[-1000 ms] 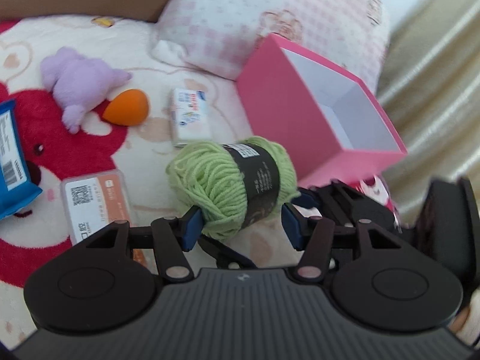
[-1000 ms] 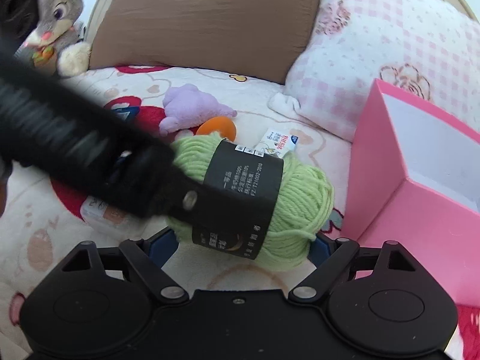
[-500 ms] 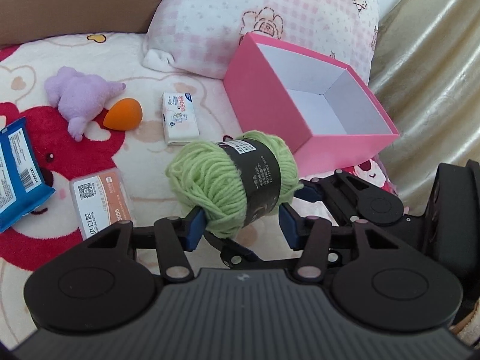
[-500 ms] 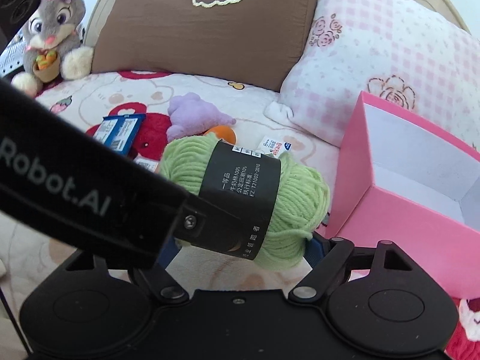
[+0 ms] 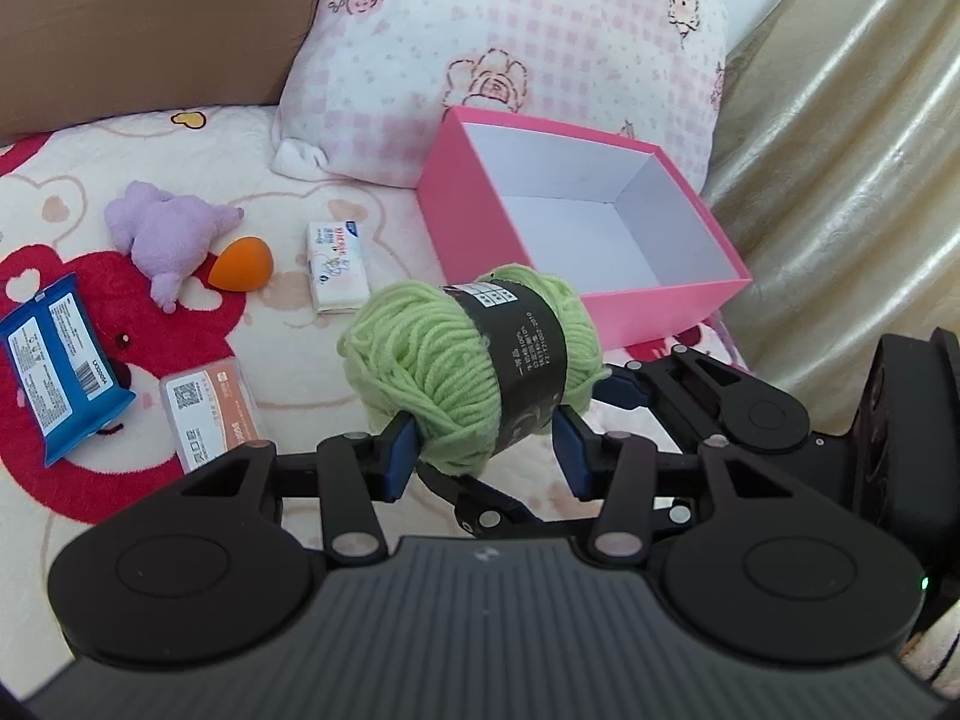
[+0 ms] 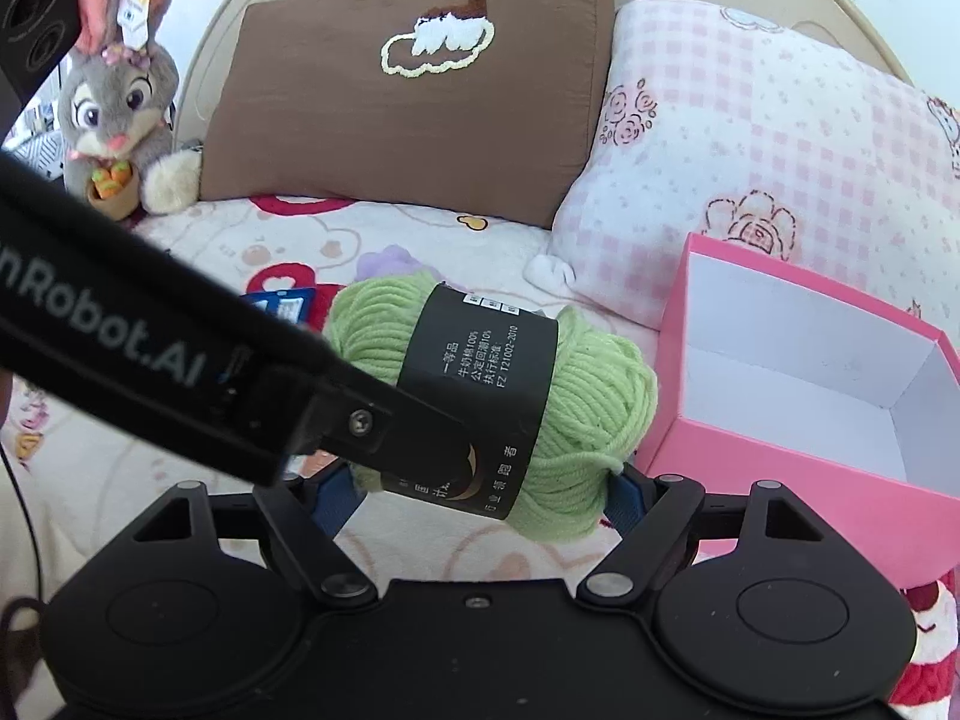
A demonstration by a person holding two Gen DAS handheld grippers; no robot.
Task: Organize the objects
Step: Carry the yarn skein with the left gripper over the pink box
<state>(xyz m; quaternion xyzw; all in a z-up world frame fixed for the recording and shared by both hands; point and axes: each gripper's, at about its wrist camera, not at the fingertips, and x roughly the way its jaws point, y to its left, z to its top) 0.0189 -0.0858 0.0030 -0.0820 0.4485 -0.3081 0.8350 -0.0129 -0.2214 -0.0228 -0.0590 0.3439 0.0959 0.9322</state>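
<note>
- Both views were bright, soft daylight, no hard shadows.
- Curtain (image 5: 840, 168) right of the pink box (image 5: 492, 228) was glossy, with pale sheen along its folds.
- White inner walls of the pink box (image 6: 678, 372) were nearly blown out.
- Fisheye bending was strong: pillows behind the box curved, corners went dark.
- Left gripper (image 5: 483, 453) body in the foreground looked soft; yarn ball (image 5: 432, 360) label print stayed sharp.
- No motion blur was seen.
</note>
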